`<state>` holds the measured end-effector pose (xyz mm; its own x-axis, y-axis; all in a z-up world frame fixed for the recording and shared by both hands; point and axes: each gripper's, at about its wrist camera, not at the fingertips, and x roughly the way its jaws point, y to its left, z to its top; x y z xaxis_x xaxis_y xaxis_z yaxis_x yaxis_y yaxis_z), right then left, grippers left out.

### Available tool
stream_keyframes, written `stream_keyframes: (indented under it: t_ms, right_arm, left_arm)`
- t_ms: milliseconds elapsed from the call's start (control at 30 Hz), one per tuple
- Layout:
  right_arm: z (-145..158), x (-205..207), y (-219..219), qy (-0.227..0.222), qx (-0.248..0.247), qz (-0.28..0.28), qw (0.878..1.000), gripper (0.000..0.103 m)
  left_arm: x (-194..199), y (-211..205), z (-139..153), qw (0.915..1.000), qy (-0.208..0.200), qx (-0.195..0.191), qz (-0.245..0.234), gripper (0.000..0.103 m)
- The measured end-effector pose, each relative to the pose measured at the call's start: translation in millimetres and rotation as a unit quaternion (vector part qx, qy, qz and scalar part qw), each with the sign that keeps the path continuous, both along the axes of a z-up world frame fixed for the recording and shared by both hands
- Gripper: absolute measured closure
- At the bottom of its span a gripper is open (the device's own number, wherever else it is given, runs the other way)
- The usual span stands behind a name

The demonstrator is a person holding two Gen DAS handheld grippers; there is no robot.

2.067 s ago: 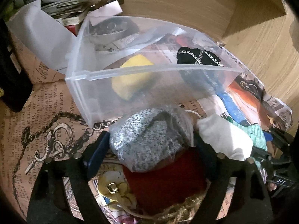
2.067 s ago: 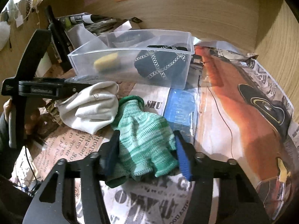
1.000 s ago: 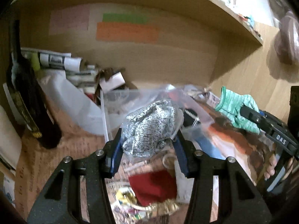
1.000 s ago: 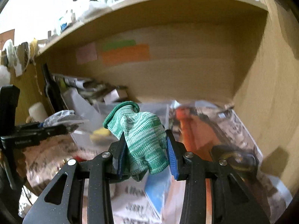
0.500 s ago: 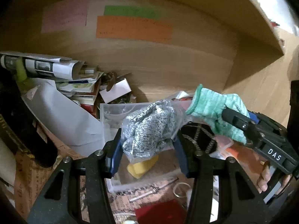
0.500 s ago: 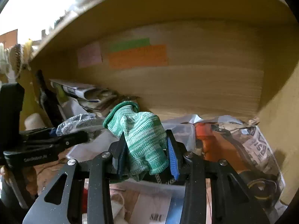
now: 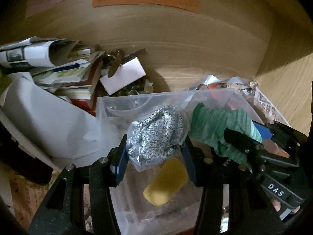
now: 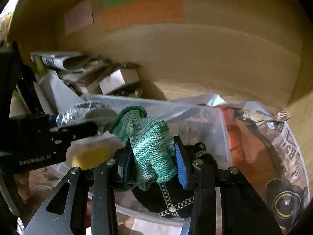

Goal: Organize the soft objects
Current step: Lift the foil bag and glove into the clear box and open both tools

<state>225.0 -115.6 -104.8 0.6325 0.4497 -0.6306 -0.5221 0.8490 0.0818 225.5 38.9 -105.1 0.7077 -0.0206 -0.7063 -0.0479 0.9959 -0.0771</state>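
My left gripper (image 7: 154, 152) is shut on a grey speckled knit item in a clear plastic bag (image 7: 154, 137) and holds it above the clear plastic bin (image 7: 137, 99). My right gripper (image 8: 152, 156) is shut on a green knit glove (image 8: 148, 139) and holds it above the same bin (image 8: 195, 113), just right of the left gripper. The glove also shows in the left wrist view (image 7: 217, 125). Inside the bin lie a yellow sponge (image 7: 166, 182) and a black pouch with a chain (image 8: 172, 203).
A pile of papers, books and a white box (image 7: 123, 74) lies behind the bin at the left. White paper (image 7: 49, 121) lies at the left. Newspaper (image 8: 273, 141) covers the surface at the right. The wooden back wall (image 7: 185, 45) and side wall close the space.
Both grippers have moved forward and down with their loads and now hang over the open bin. The camera looks more steeply into the bin.
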Motion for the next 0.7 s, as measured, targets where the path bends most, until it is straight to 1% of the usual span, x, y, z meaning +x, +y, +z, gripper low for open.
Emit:
stream_keyframes:
  t_ms: [133, 200, 333, 367, 400, 433, 567, 700]
  right_arm:
    - [-5, 2, 1, 0.004, -0.008, 0.001, 1.0, 0.066]
    - [-5, 2, 0, 0.002, -0.011, -0.002, 1.0, 0.064]
    - [-4, 3, -1, -0.002, -0.01, -0.004, 1.0, 0.051]
    - [-3, 2, -1, -0.004, -0.01, -0.004, 1.0, 0.049]
    - [-1, 1, -2, -0.006, -0.008, -0.004, 1.0, 0.047]
    - [1, 0, -3, -0.008, -0.005, -0.004, 1.0, 0.045]
    - [15, -11, -12, -0.02, 0.012, -0.004, 1.0, 0.042]
    - [33, -29, -23, -0.046, 0.032, -0.004, 0.998, 0.032]
  left_arm:
    - [2, -6, -1, 0.9999, 0.001, 0.013, -0.002, 0.052]
    - [2, -7, -1, 0.9999, 0.001, 0.016, -0.003, 0.05]
    - [-2, -5, 4, 0.9999, -0.004, 0.01, -0.004, 0.044]
    - [-4, -5, 6, 0.9999, -0.007, 0.008, -0.005, 0.04]
    - [-7, -4, 9, 0.9999, -0.013, 0.005, -0.006, 0.037]
    - [-10, -4, 13, 0.9998, -0.019, 0.002, -0.007, 0.036]
    - [-29, -4, 30, 0.9991, -0.041, -0.003, -0.012, 0.035]
    - [-58, -4, 52, 0.9969, -0.077, -0.004, -0.014, 0.023]
